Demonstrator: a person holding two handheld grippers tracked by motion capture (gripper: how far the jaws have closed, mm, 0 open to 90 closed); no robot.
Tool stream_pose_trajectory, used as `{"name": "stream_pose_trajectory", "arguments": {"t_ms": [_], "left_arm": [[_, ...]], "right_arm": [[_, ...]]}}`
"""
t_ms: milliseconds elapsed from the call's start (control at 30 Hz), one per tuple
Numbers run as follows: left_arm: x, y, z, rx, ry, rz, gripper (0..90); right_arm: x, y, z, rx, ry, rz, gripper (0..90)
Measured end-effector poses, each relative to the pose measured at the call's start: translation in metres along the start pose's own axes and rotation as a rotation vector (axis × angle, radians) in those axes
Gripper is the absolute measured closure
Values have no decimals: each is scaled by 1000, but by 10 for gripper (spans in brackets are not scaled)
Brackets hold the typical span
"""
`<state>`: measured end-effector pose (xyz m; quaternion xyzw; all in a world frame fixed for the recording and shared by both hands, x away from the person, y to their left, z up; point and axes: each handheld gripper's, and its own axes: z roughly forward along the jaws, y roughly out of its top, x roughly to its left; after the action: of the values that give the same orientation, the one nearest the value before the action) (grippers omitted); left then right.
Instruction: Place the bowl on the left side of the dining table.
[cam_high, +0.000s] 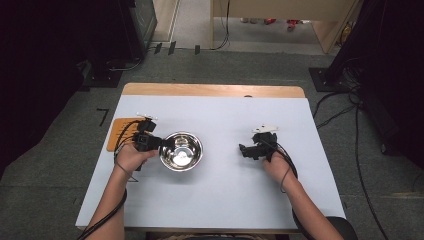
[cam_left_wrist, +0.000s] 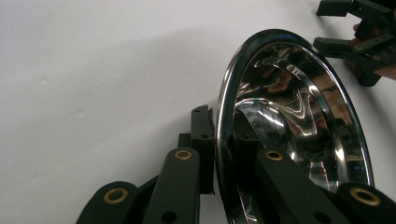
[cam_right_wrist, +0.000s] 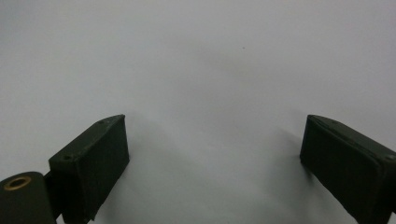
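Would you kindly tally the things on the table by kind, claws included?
Steel bowl: 1
Orange board: 1
Black claws: 2, the left claw shut on the bowl's rim, the right claw open
Total: 4

Steel bowls: one (cam_high: 181, 151)
Claws: two, left claw (cam_high: 162, 143), right claw (cam_high: 243, 149)
Orange boards: one, far left (cam_high: 116, 131)
Benches: one (cam_high: 220, 200)

Even overhead light, glare on the bowl (cam_left_wrist: 299, 135), edges perhaps slightly soft.
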<state>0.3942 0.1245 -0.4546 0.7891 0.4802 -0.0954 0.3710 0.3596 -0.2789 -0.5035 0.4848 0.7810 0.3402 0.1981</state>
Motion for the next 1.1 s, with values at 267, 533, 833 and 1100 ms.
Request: {"name": "stream_pose_trajectory", "arguments": {"t_ms": [267,533,833,1100], "left_arm": [[4,-1,-3,-8,5,-12,847],[6,-1,-5,-12,10,-16,847],[10,-1,-8,-17,16,-25,847],[13,-2,-10,-28,20,-36,847]], "right_arm": [[0,0,0,0,-1,-1,75],[0,0,0,0,-1,-1,75],[0,0,0,0,-2,-1,75],[0,0,0,0,-2,-1,75]]}}
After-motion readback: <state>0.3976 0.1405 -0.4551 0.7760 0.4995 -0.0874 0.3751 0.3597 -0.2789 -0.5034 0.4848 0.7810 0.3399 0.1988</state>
